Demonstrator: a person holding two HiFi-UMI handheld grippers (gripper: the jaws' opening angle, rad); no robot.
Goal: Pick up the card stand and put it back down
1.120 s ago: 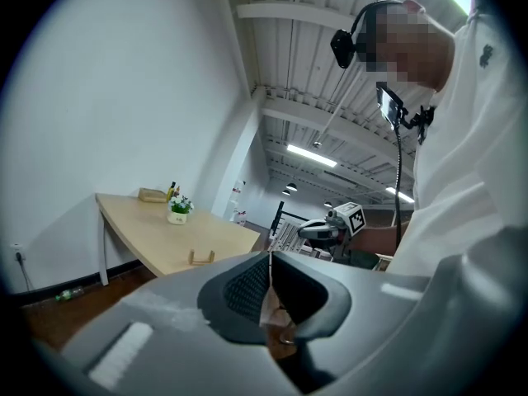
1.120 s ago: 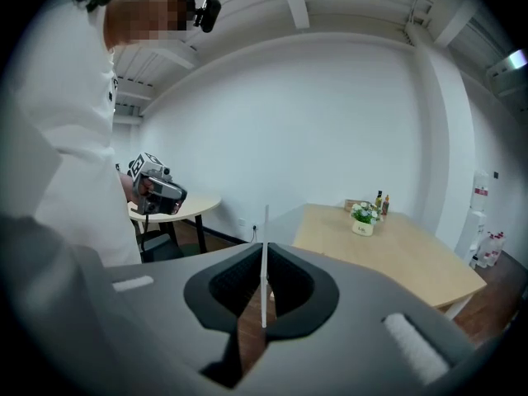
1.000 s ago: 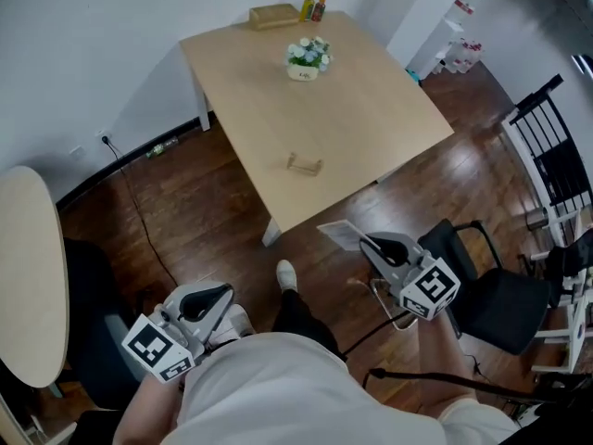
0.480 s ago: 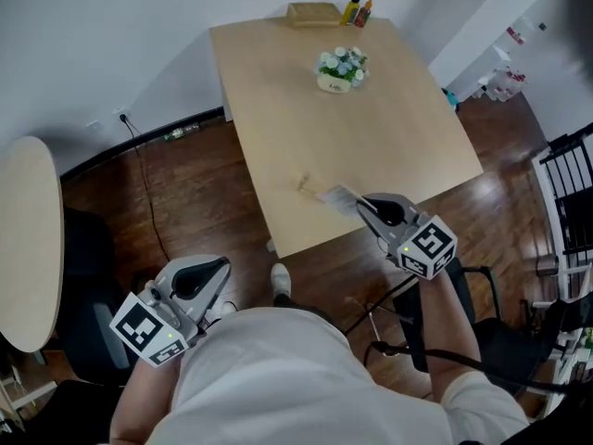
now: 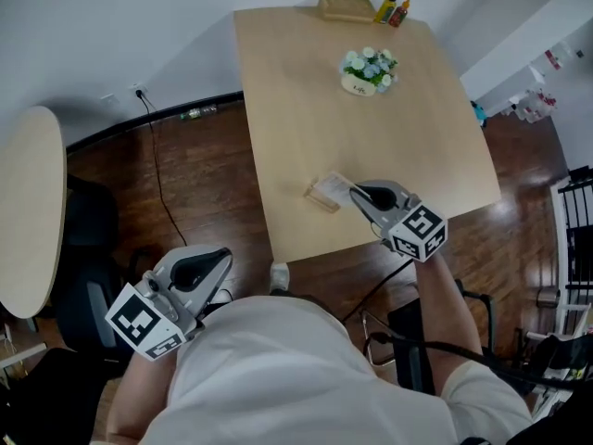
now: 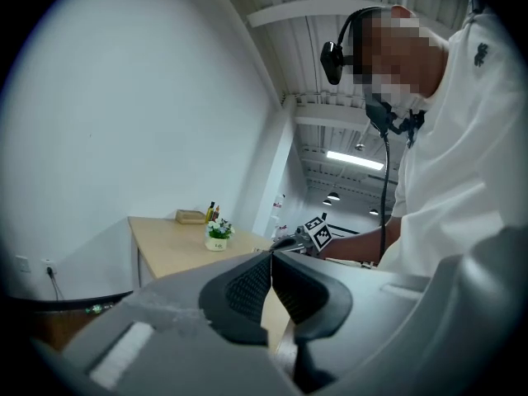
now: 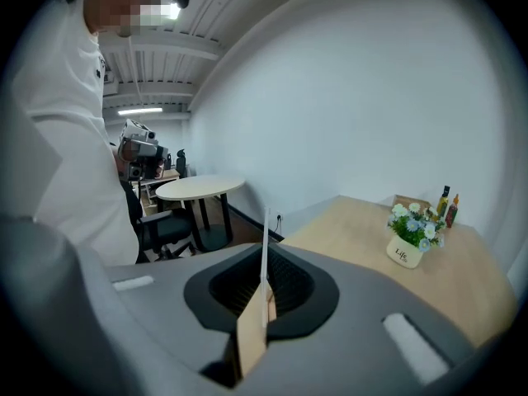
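A small wooden card stand [image 5: 321,196] sits on the light wood table [image 5: 306,91] near its front edge. My right gripper [image 5: 357,193] is over that edge, shut on a thin white card [image 5: 338,183] whose far end overlaps the stand in the head view; I cannot tell whether they touch. In the right gripper view the card [image 7: 264,238] stands edge-on between the pads of the right gripper [image 7: 264,285]. My left gripper [image 5: 206,269] hangs low beside the person, off the table, shut with nothing in it; the left gripper [image 6: 270,283] shows its pads pressed together.
A white pot of flowers [image 5: 368,70] stands mid-table, with a wooden box [image 5: 348,7] and two small bottles [image 5: 394,9] at the far edge. A round table [image 5: 32,211] and a dark chair [image 5: 88,248] are at the left. A cable [image 5: 162,184] lies on the floor.
My right gripper has carried the card forward from over the floor to the table's front edge, up to the stand. The left gripper has shifted a little beside the person.
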